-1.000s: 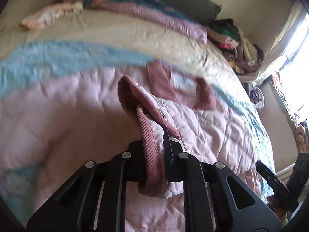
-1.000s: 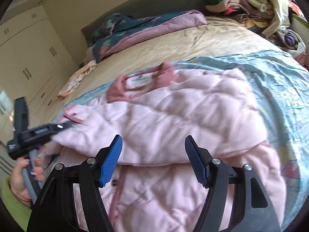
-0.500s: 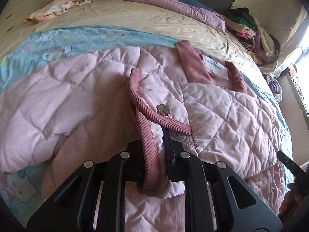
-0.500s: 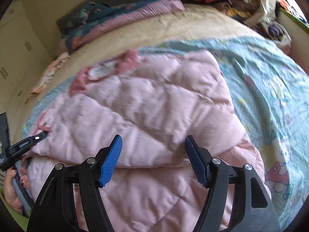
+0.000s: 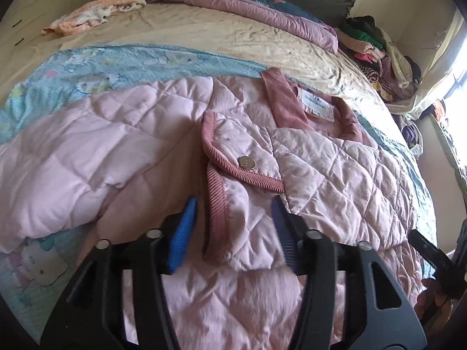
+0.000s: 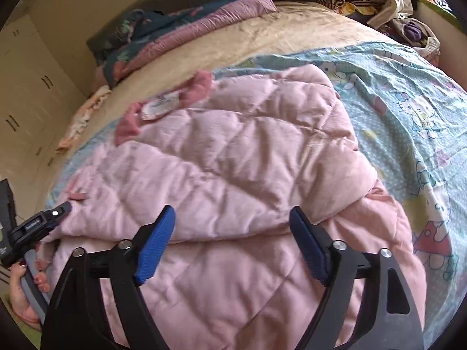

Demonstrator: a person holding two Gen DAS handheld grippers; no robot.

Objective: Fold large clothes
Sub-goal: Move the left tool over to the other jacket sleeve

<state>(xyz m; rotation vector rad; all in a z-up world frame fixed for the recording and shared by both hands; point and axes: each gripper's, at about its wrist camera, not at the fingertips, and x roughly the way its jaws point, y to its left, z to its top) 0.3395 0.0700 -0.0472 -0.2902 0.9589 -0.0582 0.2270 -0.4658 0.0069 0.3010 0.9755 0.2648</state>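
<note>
The pale pink quilted jacket lies on the bed, one sleeve folded across its body; the bottom fold looks undone. Left claw gapes around the ribbed cuff; right claw hovers open, empty

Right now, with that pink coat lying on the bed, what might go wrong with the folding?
The left gripper is open around the sleeve cuff; puffy quilting like this may spring back and undo the fold. The folded sleeve bulges, so another fold over it could slide. The pink jacket lies near the bed's near edge and might slip off.
</note>
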